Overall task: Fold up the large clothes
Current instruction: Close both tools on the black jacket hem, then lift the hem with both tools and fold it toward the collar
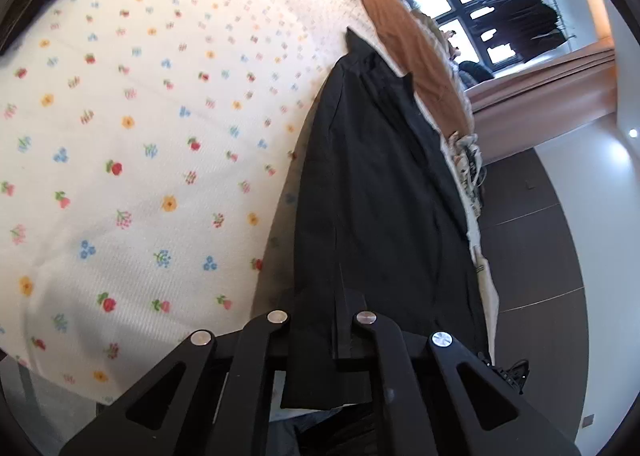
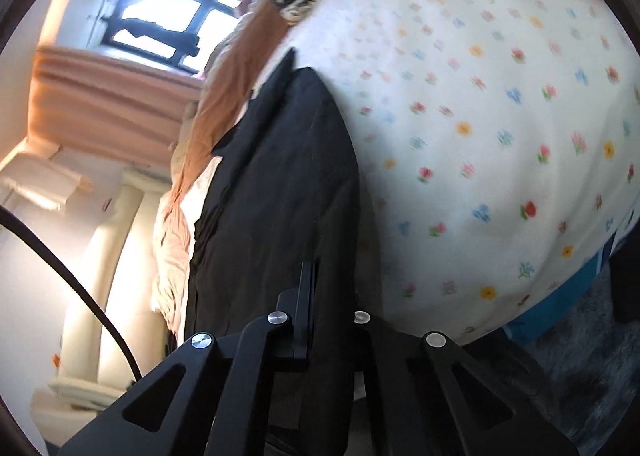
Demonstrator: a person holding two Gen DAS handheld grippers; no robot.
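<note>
A flowered white blanket (image 1: 140, 135) covered the bed, an orange sheet (image 1: 404, 35) bunched along its far edge. Pink curtains (image 2: 108, 95) hung below a bright window (image 2: 168, 11).

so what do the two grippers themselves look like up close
Both look alike: the left gripper and right gripper are matte black, with angular link arms that have triangular cutouts. Four round silver pivot bolts sit across each. The fingers are flat black bars. A black cable curves past the right one. No markings or sleeves show.
</note>
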